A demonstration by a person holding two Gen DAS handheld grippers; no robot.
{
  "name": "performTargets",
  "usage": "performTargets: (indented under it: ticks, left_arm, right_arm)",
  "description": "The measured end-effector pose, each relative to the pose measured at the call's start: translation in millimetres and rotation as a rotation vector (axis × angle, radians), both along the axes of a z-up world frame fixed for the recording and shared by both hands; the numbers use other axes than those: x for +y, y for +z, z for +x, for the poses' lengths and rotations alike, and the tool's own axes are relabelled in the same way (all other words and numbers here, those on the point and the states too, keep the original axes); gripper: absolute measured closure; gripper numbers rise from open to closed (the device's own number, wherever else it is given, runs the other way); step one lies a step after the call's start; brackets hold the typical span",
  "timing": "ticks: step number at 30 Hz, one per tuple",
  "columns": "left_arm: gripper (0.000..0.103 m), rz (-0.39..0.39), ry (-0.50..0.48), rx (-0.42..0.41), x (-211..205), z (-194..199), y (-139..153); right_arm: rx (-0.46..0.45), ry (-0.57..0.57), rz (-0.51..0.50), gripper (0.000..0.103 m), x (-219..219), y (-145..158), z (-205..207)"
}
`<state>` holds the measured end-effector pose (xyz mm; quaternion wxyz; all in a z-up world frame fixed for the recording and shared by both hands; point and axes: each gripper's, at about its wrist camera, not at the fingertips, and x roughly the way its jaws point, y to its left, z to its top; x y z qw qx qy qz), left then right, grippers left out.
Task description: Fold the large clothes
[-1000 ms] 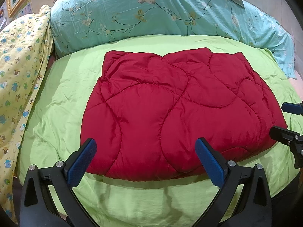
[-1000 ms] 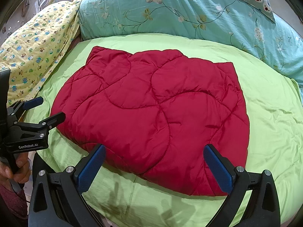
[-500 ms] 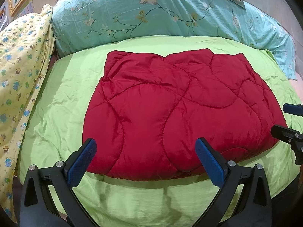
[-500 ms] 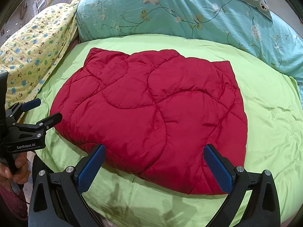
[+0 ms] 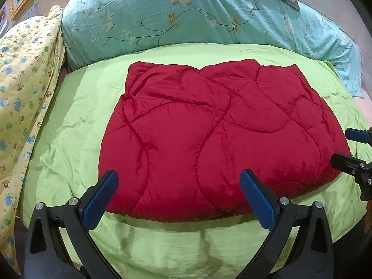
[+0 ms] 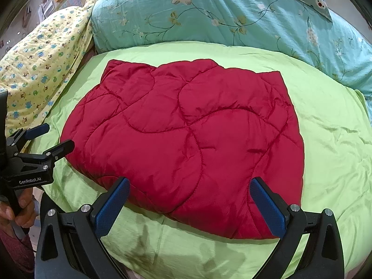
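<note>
A red quilted padded garment (image 5: 209,134) lies folded into a compact block on the light green bedcover (image 5: 76,121); it also shows in the right wrist view (image 6: 186,144). My left gripper (image 5: 179,197) is open and empty, held above the garment's near edge. My right gripper (image 6: 190,202) is open and empty, also above the near edge, further right. Each gripper shows at the side of the other's view: the right one (image 5: 346,146) and the left one (image 6: 48,137), both open.
A large teal floral pillow (image 5: 186,16) lies along the far side of the bed. A yellow patterned blanket (image 5: 25,74) is heaped at the left. A person's hand (image 6: 21,209) holds the left gripper's handle. Green bedcover (image 6: 337,153) surrounds the garment.
Both views have shifted only slightly; the garment sits a little lower and to the right in the left wrist view. Both grippers stay open and empty.
</note>
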<state>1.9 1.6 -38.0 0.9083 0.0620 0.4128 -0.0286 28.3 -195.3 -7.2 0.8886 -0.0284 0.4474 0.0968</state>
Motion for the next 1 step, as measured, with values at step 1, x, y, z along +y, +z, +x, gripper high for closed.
performTargets:
  ticks: [1]
  left_arm:
    - [0.0, -0.006, -0.004, 0.003, -0.2, 0.1, -0.2]
  right_arm:
    - [-0.001, -0.001, 0.002, 0.0, -0.1, 0.0, -0.2]
